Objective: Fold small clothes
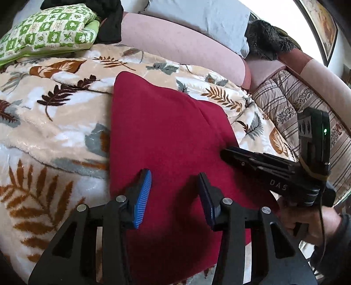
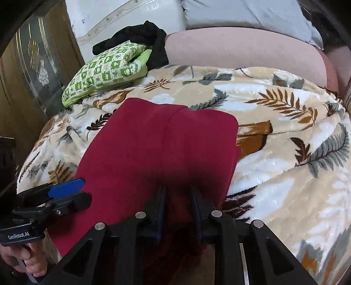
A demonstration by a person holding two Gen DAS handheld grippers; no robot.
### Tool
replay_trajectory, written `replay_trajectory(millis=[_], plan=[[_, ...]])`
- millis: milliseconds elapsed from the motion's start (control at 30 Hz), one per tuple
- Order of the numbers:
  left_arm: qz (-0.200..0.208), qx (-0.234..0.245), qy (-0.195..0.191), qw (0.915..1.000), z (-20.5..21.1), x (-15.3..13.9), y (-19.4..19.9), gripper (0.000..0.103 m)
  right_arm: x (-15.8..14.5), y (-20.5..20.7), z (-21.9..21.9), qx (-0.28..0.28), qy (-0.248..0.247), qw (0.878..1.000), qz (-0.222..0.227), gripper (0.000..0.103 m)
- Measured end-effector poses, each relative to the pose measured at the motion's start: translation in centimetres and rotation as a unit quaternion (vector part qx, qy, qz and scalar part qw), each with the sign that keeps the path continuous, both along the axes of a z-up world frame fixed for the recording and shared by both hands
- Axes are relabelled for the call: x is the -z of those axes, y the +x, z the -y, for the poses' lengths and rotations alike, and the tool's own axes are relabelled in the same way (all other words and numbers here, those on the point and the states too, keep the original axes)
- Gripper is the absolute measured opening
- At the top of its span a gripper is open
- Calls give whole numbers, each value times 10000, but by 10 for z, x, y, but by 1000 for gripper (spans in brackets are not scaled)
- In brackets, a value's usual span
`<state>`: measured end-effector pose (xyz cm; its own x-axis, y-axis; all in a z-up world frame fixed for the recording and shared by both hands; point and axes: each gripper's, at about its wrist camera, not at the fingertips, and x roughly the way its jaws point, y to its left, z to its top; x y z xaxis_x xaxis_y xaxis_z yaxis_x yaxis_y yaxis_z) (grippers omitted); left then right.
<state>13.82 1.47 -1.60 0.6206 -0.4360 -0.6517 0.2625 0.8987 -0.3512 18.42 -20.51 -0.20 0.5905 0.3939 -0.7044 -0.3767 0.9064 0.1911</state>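
Note:
A dark red fleece garment [image 1: 162, 136] lies flat on the leaf-patterned blanket [image 1: 50, 122], a seam running down its middle. My left gripper [image 1: 173, 193] hovers open just above its near part, blue pads apart and empty. My right gripper [image 1: 226, 153] reaches in from the right onto the cloth's right edge. In the right wrist view the red garment [image 2: 153, 149] fills the centre, and my right gripper [image 2: 177, 195] has its fingers close together with red cloth bunched between them. The left gripper [image 2: 70, 190] shows at the lower left over the cloth's left edge.
A green patterned cushion [image 1: 48, 32] and black clothing [image 1: 109, 19] lie at the back left. A pink bolster [image 1: 179, 48] and grey pillow [image 1: 201, 17] lie behind. A striped quilt [image 1: 307, 105] lies at right. A wooden cabinet [image 2: 28, 72] stands left of the bed.

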Motion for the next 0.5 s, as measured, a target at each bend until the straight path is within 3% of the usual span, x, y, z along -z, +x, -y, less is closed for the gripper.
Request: replay_trajectory(millis=[133,300,367,433,500], plan=[[-167,97,369,9991,3,-16,-3,43,-24,-7,-2,114,-78,9996,-260,23],[69,-339,1177,9924,5,-42,-62,45,-62,-78,2,524,0,9986,-69,29],[26,-357,1279,9911,7,-40,-87,69,-70,-116,5,755,1,9971,-28,49],[-152,-241,1206,9923,10,-35,-111,72,-72,-151,8,953,22,9954,-1,62],[-347,-267,1474,9881,18,-20,-137,72,-66,-192,10,1164,175,9930,60,66]])
